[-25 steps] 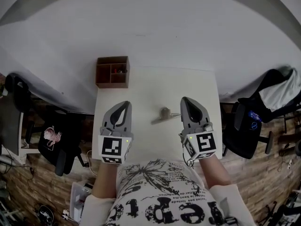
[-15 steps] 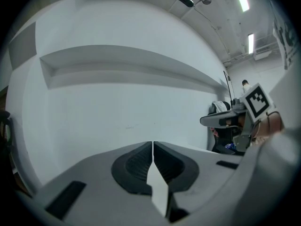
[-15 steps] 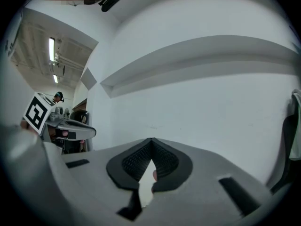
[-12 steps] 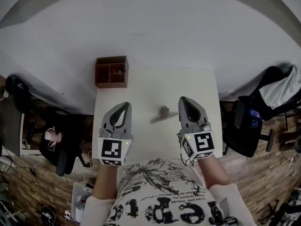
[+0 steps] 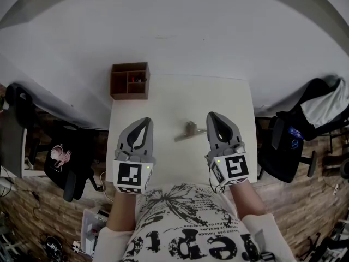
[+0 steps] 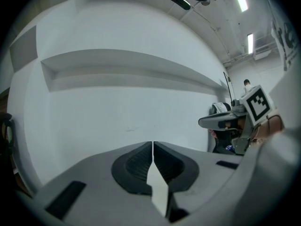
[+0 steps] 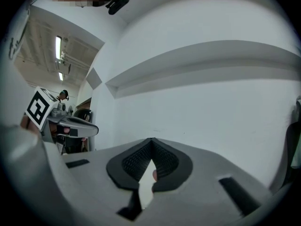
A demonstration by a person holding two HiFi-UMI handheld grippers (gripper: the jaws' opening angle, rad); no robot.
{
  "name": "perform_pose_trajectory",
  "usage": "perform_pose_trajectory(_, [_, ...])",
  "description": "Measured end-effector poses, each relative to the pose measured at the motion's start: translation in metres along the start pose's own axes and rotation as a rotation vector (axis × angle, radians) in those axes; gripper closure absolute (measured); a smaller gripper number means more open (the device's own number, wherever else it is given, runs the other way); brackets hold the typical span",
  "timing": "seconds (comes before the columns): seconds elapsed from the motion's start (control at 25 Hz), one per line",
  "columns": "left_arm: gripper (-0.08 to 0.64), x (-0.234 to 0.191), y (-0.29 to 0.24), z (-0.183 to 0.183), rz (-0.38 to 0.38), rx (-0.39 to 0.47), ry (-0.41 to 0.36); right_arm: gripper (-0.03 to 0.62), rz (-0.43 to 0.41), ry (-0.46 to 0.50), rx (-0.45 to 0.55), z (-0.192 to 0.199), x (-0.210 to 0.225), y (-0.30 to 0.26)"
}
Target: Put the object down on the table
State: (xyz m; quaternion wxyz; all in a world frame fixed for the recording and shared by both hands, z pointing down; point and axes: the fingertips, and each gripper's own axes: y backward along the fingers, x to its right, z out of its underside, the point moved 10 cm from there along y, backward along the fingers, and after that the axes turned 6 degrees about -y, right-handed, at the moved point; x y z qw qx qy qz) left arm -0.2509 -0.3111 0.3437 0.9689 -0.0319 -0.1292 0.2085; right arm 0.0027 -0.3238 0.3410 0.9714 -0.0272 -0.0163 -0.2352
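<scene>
A small grey metal object point(image 5: 189, 130) with a thin handle lies on the white table point(image 5: 169, 100), between the two grippers and closer to the right one. My left gripper point(image 5: 144, 121) hovers over the table's left part, jaws together and empty point(image 6: 152, 143). My right gripper point(image 5: 213, 115) sits just right of the object's handle end, also shut with nothing between its pads point(image 7: 151, 140). Both gripper views look out at a bare white wall, and neither shows the object.
A brown wooden organiser box point(image 5: 130, 81) with compartments stands at the table's far left corner. Dark office chairs point(image 5: 65, 165) stand left of the table and another point(image 5: 286, 146) to the right, on a wooden floor.
The right gripper has drifted very slightly to the left; the object and the left gripper have stayed where they were.
</scene>
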Motion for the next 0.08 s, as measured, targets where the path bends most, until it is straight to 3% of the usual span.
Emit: perform_pose_trajectory(0.08, [0.548, -0.0005, 0.0008, -0.0027, -0.004, 0.007, -0.001, 0.601, -0.009, 0.010, 0.006, -0.0026, 0.0004, -0.0009])
